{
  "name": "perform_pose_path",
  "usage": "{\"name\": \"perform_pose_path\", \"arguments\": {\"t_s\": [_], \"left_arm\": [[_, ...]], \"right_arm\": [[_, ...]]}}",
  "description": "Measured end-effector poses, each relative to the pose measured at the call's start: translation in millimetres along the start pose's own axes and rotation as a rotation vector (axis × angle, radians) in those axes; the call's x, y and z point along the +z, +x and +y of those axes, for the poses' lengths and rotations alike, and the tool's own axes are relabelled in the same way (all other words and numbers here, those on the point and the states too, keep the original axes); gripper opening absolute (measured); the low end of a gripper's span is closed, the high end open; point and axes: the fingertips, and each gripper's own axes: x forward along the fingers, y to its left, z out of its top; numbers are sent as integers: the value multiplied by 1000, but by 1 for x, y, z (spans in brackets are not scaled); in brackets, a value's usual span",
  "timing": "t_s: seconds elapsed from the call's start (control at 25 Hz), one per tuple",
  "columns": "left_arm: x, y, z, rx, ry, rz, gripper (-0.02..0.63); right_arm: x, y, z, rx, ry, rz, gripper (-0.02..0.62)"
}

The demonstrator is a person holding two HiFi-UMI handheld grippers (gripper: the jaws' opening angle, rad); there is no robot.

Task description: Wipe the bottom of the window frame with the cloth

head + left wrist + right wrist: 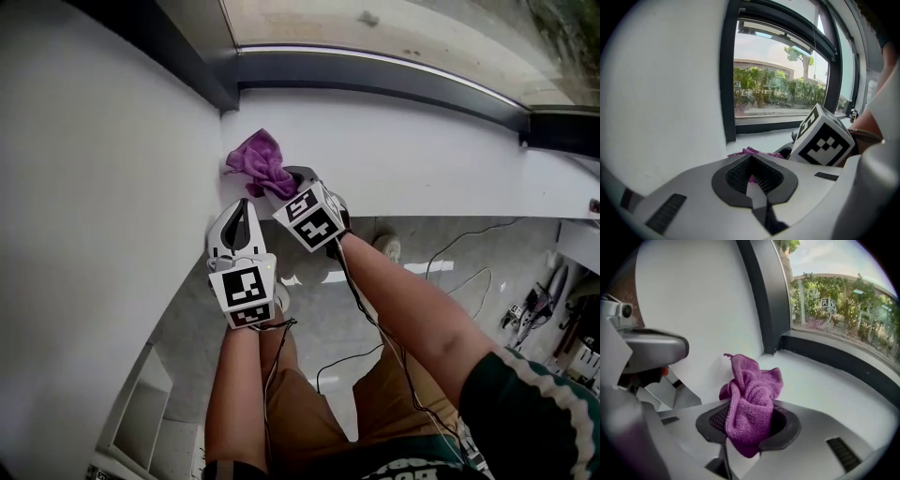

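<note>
Head view: your right tool point(286, 187) grips purple cloth point(260, 161) over white sill point(422, 159), near left end of bottom frame rail point(375, 80), not yet touching rail. Left tool point(243, 216) farther back from rail.

Left gripper view: jaws together, nothing held.

Right gripper view: cloth bunched between closed jaws. Rail ahead, long axis running rightward. Right tool is nearer one, I judge.

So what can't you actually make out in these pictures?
- Head view: the tips of the right tongs are buried under the cloth and the marker cube.
- Left gripper view: most of the cloth sits behind the left tongs and that cube.
- Head view: the clutter at the far right is too small to name.
</note>
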Motion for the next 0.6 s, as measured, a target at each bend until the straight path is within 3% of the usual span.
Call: {"name": "perform_pose_path", "arguments": {"t_s": [0.12, 0.28, 0.36, 0.48, 0.6], "left_arm": [[11, -16, -12, -22, 36, -4, 9], [47, -63, -45, -69, 51, -13, 9], [80, -94, -63, -91, 38, -51, 9], [153, -120, -83, -130, 89, -200, 9], [210, -174, -106, -149, 124, -258, 9]], "right_arm": [[24, -40, -9, -17, 12, -90, 147], [58, -125, -8, 31, 126, -219, 147], [75, -175, -1, 54, 138, -270, 147], [124, -251, -5, 34, 62, -390, 147], [155, -343, 22, 36, 24, -478, 147]]}}
